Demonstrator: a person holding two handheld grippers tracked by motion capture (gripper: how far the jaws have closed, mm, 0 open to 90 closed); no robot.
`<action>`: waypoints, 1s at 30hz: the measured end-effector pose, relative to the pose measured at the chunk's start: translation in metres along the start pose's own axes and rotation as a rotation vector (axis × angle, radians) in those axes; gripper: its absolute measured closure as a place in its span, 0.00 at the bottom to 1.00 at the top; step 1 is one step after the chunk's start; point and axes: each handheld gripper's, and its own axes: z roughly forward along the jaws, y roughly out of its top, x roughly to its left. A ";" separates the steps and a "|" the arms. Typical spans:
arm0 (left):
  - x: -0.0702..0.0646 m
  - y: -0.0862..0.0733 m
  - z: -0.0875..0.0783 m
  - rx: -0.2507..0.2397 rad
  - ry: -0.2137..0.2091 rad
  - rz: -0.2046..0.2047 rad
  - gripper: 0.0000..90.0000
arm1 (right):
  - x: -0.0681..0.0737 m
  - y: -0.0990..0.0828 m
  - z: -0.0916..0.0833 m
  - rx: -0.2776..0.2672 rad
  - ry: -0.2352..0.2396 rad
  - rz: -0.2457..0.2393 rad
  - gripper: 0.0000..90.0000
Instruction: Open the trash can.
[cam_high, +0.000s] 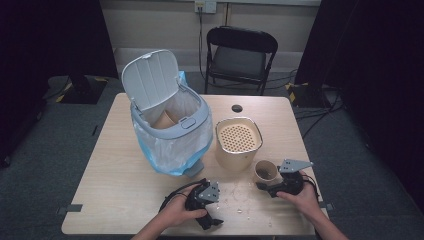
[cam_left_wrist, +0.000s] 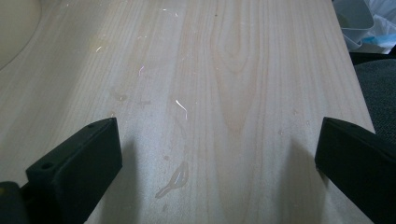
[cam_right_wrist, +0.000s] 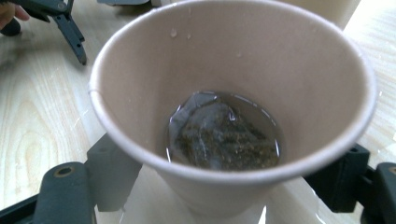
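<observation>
A: What is on the wooden table (cam_high: 125, 165)?

B: A grey bin (cam_high: 172, 122) with its lid (cam_high: 150, 77) up and a blue bag (cam_high: 167, 152) inside. Beside it stands a tan pot (cam_high: 238, 142) with a top full of little holes.

A: And the hands?

B: The right gripper (cam_high: 264, 186) is at a paper cup (cam_high: 265, 171), just in front of the pot. The left gripper (cam_high: 214, 221) rests on the table, near the front edge. Little wet spots (cam_high: 235, 197) lie between them.

A: What is behind the table?

B: A black folding chair (cam_high: 239, 57).

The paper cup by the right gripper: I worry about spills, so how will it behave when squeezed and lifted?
The paper cup looks thin-walled, so it may buckle under firm jaws. Liquid and a tea bag sit low, so tipping probably spills little.
</observation>
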 end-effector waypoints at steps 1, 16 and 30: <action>0.000 0.000 0.000 0.002 0.000 -0.001 0.00 | 0.000 0.000 0.000 -0.002 0.006 -0.001 0.25; 0.000 0.000 0.000 0.000 0.000 0.001 0.00 | -0.001 -0.001 0.001 -0.027 0.017 0.004 0.31; 0.000 0.000 0.000 -0.001 0.001 0.000 0.00 | -0.001 0.000 0.002 -0.057 0.014 0.008 0.29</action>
